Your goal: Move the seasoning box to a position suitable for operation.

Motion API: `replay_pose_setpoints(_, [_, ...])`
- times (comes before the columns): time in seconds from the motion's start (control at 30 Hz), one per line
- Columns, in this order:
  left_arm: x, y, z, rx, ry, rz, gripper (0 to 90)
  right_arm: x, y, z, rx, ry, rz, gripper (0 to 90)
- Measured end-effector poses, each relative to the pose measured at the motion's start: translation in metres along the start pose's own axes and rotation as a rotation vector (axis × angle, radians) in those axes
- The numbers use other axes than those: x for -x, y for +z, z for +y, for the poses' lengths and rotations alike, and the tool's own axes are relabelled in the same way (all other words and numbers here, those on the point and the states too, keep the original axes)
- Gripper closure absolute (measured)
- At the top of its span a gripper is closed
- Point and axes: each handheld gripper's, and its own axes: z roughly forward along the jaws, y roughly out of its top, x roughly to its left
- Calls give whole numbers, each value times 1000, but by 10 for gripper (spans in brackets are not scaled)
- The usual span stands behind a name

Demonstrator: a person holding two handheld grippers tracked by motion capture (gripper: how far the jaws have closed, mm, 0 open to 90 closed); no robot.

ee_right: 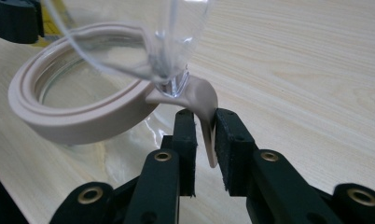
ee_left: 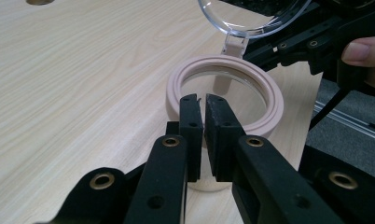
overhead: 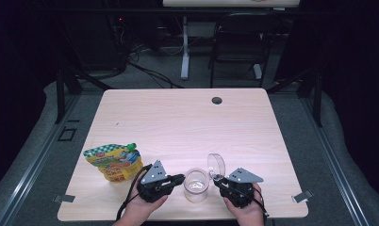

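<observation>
A clear container (overhead: 196,184) with a beige rim (ee_left: 269,100) stands near the table's front edge. Its clear lid (overhead: 216,164) is hinged up on the right. From the left, my left gripper (overhead: 179,179) meets the container. In the left gripper view, the left gripper (ee_left: 202,99) has its jaws almost together over the near rim, and what they pinch is hidden. My right gripper (overhead: 217,181) is at the hinge side. In the right gripper view a beige hinge tab (ee_right: 203,99) hangs between its jaws (ee_right: 204,114). The tab lies against the right pad, with a gap to the left pad.
A yellow and green snack pouch (overhead: 113,161) lies at the front left, beside my left hand. The wooden table (overhead: 187,122) has a cable hole (overhead: 217,100) at the back. A chair (overhead: 239,42) stands beyond the far edge.
</observation>
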Motion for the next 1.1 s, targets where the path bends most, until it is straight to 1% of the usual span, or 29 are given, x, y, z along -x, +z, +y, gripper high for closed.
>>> replay_pose_setpoints(0.1, [-2,-5,-3,8,-12,14,853,1,3,2,-9,-2,-6,784])
replay_pose_setpoints(0.17, [-2,-7,-4,8,-17,19,853,0,5,2,-2,0,-11,788])
replay_pose_setpoints(0.2, [-3,-8,-5,5,-19,24,853,0,6,3,-4,-9,-16,800])
replay_pose_setpoints(0.23, [-3,-10,-5,6,-18,30,853,0,6,4,0,-16,-27,830])
replay_pose_setpoints(0.27, [-3,-11,-6,6,-21,34,853,0,7,4,11,-13,-32,844])
replay_pose_setpoints(0.33, [-4,-14,-7,7,-24,43,853,4,7,6,18,4,-23,860])
replay_pose_setpoints(0.37, [-5,-15,-8,12,-28,46,853,5,9,6,30,22,-11,859])
replay_pose_setpoints(0.47, [-6,-19,-10,13,-35,61,853,7,12,7,20,17,-7,859])
replay_pose_setpoints(0.57, [-8,-22,-11,18,-42,74,852,8,16,9,32,18,-12,857])
replay_pose_setpoints(0.6, [-8,-23,-11,19,-43,76,852,8,18,9,40,19,-12,856])
replay_pose_setpoints(0.73, [-9,-28,-13,21,-39,94,846,11,24,11,31,30,-7,846])
replay_pose_setpoints(0.8, [-10,-33,-14,21,-39,103,842,11,27,12,39,32,-9,842])
replay_pose_setpoints(0.83, [-10,-35,-15,18,-42,108,839,11,28,13,34,28,-10,838])
replay_pose_setpoints(0.87, [-10,-38,-15,28,-48,117,837,12,29,14,36,28,-12,837])
replay_pose_setpoints(0.93, [-11,-46,-17,29,-55,130,833,12,31,16,42,26,-7,833])
replay_pose_setpoints(1.03, [-12,-54,-18,25,-65,146,846,14,35,19,33,27,3,829])
replay_pose_setpoints(1.07, [-12,-58,-20,28,-70,144,847,14,36,20,33,28,4,827])
replay_pose_setpoints(1.1, [-12,-62,-21,27,-74,153,848,15,37,21,36,31,9,825])
